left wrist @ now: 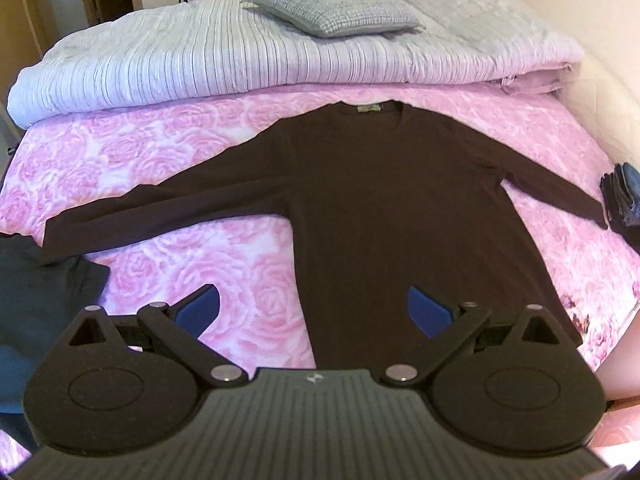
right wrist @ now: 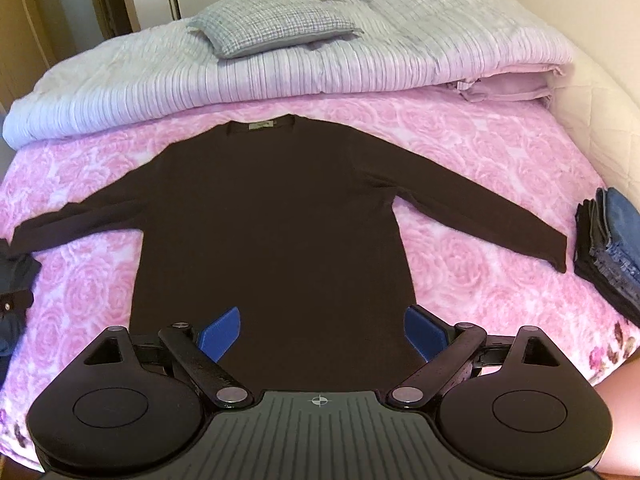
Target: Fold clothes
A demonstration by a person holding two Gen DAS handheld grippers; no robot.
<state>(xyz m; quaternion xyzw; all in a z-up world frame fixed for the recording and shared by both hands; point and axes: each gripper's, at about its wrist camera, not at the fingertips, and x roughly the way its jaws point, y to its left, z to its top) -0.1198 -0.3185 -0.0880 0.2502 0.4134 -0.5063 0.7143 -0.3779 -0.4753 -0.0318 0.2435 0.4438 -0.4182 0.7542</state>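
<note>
A dark long-sleeved sweater [right wrist: 272,216] lies flat, sleeves out, on the pink rose-patterned bed [right wrist: 460,160]. The left tool [left wrist: 314,312] and the right tool [right wrist: 322,330] hover above its hem, both spread wide and pinching nothing.

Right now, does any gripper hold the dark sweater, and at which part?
No. The left gripper and right gripper are open above the sweater; nothing is held.

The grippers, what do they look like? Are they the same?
Yes, they match. The left gripper and the right gripper each have two flat blue fingertips on black jointed bars with round silver pins. Behind those sit two big round black discs and a ribbed grey-black plate with a small white crosshair mark in the middle. No cables or sleeves show.
</note>
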